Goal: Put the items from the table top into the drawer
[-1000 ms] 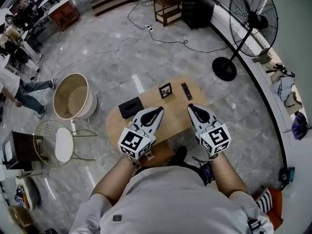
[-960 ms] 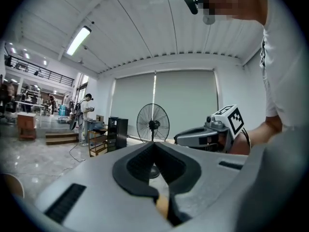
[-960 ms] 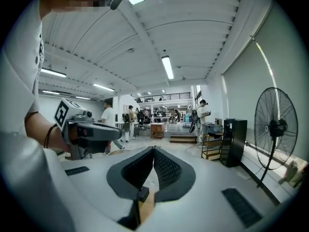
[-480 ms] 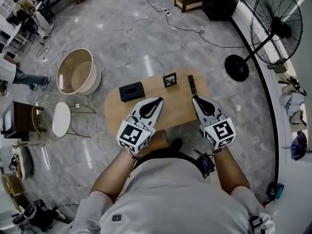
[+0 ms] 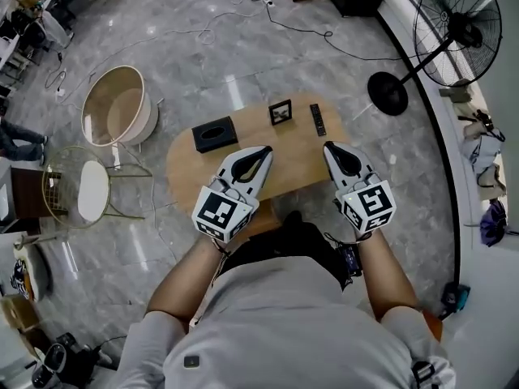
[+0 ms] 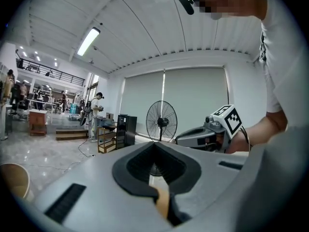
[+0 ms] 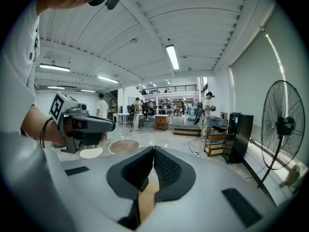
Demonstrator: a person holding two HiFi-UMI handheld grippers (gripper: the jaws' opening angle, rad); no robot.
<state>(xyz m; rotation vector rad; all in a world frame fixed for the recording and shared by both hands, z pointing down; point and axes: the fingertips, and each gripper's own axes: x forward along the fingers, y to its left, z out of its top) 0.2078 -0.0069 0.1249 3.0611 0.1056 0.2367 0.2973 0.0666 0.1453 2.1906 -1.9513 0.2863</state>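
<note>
On the oval wooden table lie a black tissue box, a small black picture frame and a black remote, all along its far edge. My left gripper hovers over the table's near middle, shut and empty, short of the frame. My right gripper hangs over the table's right end, just short of the remote, and is also shut with nothing in it. In the left gripper view the left gripper shows its tips meeting. The right gripper shows the same in its own view. No drawer is visible.
A round beige tub and a wire chair with a white seat stand left of the table. A black pedestal fan is at the far right, and a cable runs across the floor beyond. People stand far off.
Both grippers have sunk a little toward the table and stayed shut. The head view has shifted, so the table sits higher in the frame. The three items have not moved.
</note>
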